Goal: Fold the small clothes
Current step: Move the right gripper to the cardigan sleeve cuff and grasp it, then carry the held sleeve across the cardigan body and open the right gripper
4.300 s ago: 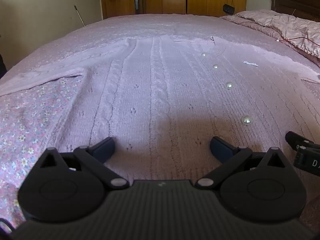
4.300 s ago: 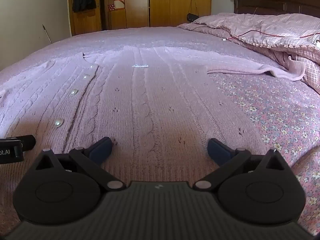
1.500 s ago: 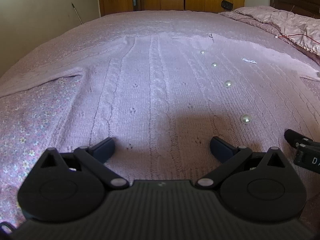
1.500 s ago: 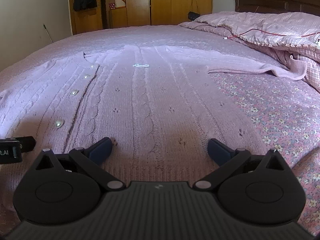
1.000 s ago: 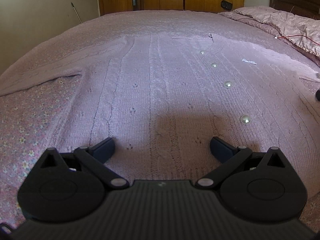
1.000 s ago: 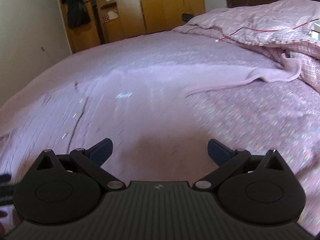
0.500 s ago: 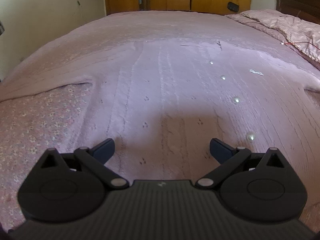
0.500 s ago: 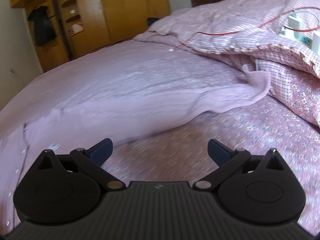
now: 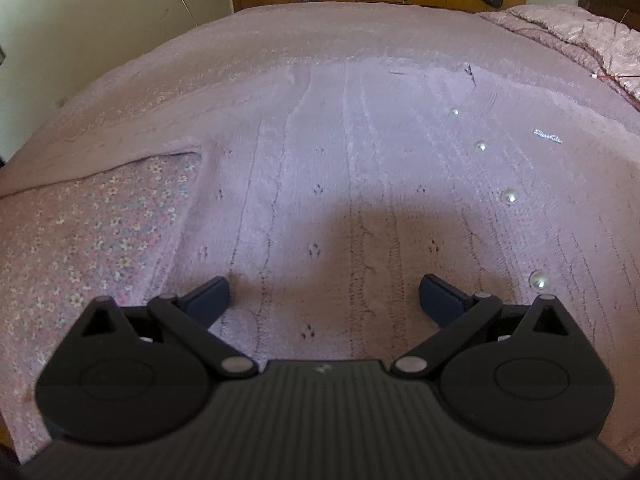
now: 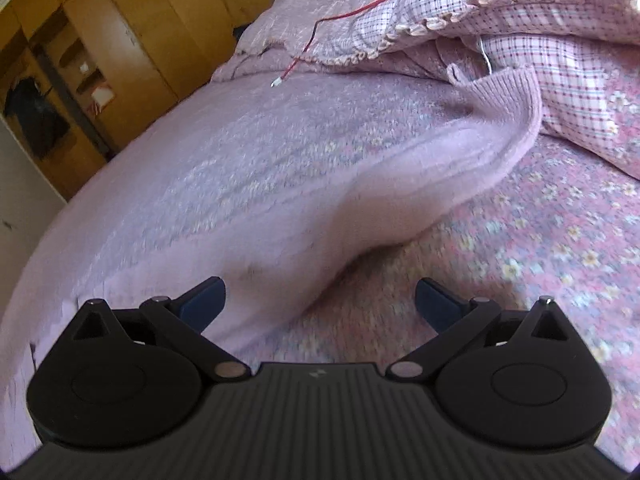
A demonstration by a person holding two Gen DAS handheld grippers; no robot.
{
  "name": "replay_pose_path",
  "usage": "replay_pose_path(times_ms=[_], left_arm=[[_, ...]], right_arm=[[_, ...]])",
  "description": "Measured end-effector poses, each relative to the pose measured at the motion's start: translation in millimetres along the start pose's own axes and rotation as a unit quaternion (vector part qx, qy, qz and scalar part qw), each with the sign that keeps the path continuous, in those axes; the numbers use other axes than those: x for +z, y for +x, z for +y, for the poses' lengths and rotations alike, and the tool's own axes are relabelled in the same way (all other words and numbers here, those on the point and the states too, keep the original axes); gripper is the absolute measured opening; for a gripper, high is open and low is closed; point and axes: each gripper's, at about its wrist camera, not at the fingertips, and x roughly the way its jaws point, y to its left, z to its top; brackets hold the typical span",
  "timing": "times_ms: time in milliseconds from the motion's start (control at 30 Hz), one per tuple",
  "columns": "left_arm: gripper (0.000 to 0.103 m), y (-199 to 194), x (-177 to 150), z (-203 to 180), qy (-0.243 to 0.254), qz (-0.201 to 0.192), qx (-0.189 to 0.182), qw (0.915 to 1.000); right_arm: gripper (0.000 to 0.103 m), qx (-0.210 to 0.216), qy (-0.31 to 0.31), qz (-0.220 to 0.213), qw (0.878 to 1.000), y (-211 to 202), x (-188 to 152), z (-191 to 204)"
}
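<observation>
A lilac cable-knit cardigan [image 9: 360, 168] with pearl buttons [image 9: 510, 196] lies flat, front up, on the floral bedspread [image 9: 100, 232]. My left gripper [image 9: 322, 300] is open and empty, low over the cardigan's lower left part. In the right wrist view the cardigan's right sleeve [image 10: 400, 184] stretches from near my fingers up to its cuff [image 10: 504, 88] against the pillows. My right gripper [image 10: 320, 304] is open and empty, just above the sleeve's near part.
Checked pink pillows and quilt [image 10: 520, 20] are heaped at the head of the bed, with a red cable [image 10: 340, 16] across them. Wooden wardrobes [image 10: 120, 40] stand behind the bed. The cardigan's left sleeve [image 9: 100, 152] runs off to the left.
My right gripper has swung right from the cardigan's body to its right sleeve. My left gripper has shifted slightly and stays over the cardigan. Both stay open.
</observation>
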Motion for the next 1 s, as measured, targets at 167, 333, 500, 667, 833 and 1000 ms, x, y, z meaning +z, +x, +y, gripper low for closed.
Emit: replay_pose_path(times_ms=[167,333,500,667,833,1000], left_arm=[[0.103,4,-1,1,-0.004,0.003,0.0,1.0],[0.103,6,-1,1,-0.005,0.006,0.0,1.0],[0.103,7,-1,1,-0.005,0.005,0.0,1.0],[0.103,7,-1,1,-0.005,0.005,0.0,1.0],[0.103,7,-1,1,-0.005,0.004,-0.001,1.0],[0.103,7,0,2,-0.008,0.007,-0.004,0.9999]], right_arm=[[0.103,-0.005,0.003,-0.014,1.0,20,12,-3],[0.103,-0.009,0.013,-0.029,0.999,34,21,-4],[0.066,-0.063,-0.014,-0.04,0.997,45,26,4],[0.018,-0.074,-0.041,-0.032,0.996,44,28,4],[0.016,-0.049,-0.031,-0.05,0.997,26,30,3],[0.016,-0.021,-0.044,-0.067,0.997,3,33,15]])
